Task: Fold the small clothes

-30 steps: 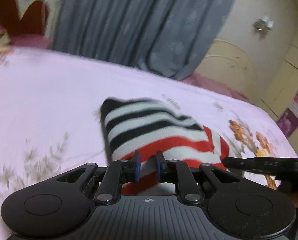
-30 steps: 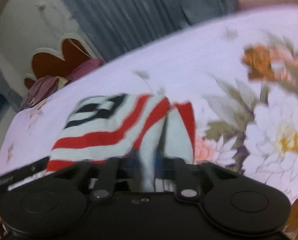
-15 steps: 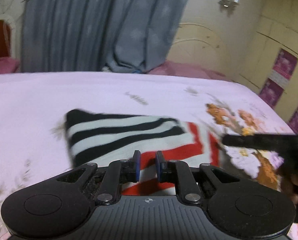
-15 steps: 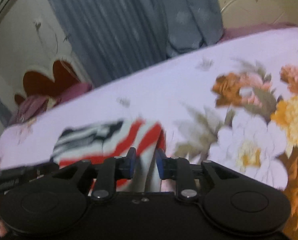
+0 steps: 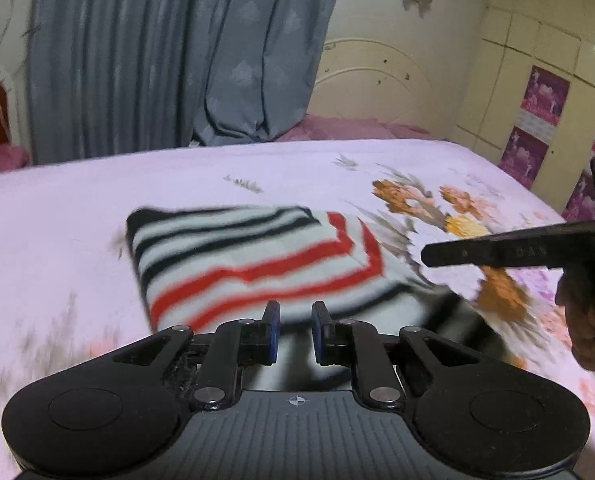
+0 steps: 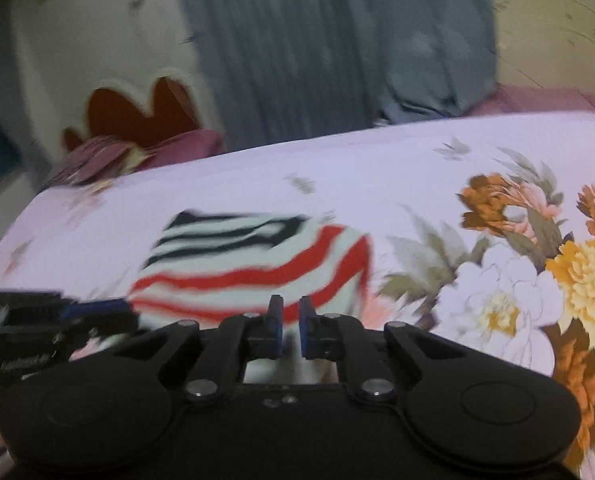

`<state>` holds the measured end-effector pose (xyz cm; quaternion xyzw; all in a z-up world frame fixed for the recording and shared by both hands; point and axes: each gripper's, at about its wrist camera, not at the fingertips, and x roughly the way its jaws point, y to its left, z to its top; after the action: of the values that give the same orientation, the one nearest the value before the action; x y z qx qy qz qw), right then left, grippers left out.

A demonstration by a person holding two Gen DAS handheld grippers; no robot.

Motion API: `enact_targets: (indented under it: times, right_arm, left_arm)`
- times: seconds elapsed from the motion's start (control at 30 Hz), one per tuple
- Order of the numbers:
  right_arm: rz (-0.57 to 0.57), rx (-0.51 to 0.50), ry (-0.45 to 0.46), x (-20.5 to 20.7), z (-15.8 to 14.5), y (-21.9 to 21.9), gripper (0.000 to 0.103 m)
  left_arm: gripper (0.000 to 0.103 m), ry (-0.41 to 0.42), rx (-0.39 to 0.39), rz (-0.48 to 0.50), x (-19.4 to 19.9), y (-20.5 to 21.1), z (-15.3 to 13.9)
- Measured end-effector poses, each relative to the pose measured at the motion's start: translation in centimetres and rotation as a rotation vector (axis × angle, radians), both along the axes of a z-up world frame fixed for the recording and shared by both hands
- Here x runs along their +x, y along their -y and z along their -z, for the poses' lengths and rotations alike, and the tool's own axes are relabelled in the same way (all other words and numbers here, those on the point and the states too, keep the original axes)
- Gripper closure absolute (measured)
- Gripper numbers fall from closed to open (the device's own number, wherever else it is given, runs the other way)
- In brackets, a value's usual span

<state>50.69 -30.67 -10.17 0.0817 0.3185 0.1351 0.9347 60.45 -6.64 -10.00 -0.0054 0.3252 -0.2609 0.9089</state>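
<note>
The striped garment (image 5: 253,264) now lies flat on the bed ahead of both grippers, no longer between the pads. The right gripper (image 6: 291,328) jaws have just been closing, empty.

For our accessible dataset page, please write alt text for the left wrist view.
A folded garment with black and red stripes lies on a pink floral bedsheet. The left gripper fills the foreground, jaws nearly together; grey curtains hang behind.
</note>
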Motion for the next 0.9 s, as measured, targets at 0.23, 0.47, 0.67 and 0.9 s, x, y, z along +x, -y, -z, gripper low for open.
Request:
enact_targets:
  times: [0.23, 0.47, 0.67, 0.9]
  right_arm:
    - [-0.043, -0.111, -0.152, -2.4, 5.0, -2.5, 0.103]
    - [-0.046, -0.147, -0.056, -5.2, 1.0, -3.2, 0.093]
    - [-0.042, -0.167, -0.156, -3.8, 4.6, -2.6, 0.099]
    - [-0.052, -0.169, -0.161, -3.9, 3.9, -2.4, 0.097]
  left_arm:
    - [0.089, -0.103, 0.054, -0.065, -3.9, -0.8, 4.8]
    - [0.089, -0.081, 0.069, -0.075, -6.5, -1.6, 2.1]
    - [0.089, -0.129, 0.068, -0.133, -6.4, -1.5, 4.5]
    - [0.089, -0.116, 0.093, -0.146, -6.8, -1.0, 3.7]
